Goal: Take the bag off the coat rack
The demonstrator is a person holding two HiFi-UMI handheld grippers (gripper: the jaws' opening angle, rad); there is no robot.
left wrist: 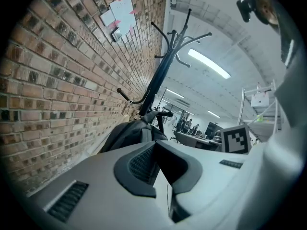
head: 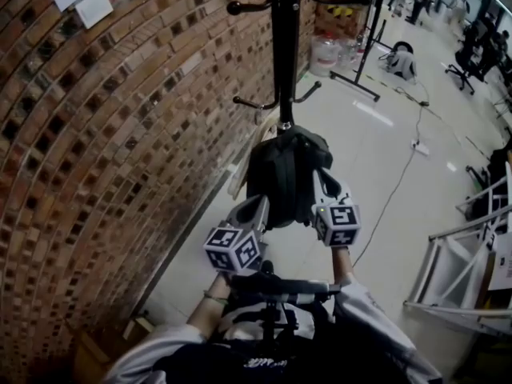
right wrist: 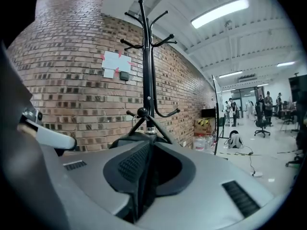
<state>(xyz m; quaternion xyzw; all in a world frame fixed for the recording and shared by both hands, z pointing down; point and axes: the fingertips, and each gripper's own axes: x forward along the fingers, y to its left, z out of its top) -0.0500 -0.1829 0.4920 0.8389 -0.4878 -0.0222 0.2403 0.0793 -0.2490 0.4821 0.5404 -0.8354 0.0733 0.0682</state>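
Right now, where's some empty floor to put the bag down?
The biggest bare patch is the pale floor right of the bag, between the coat rack and the cable. A narrow strip also runs along the brick wall. It is crowded by the white frame on the right and around the bottles behind the rack.

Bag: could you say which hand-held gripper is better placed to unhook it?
Probably the right hand-held gripper: bag and hook sit straight ahead of its slightly parted jaws. The left hand-held gripper is shut, bag off-centre.

Bag (head: 286,174) against coat rack (head: 286,54) pole, brick wall (head: 96,134) at left.
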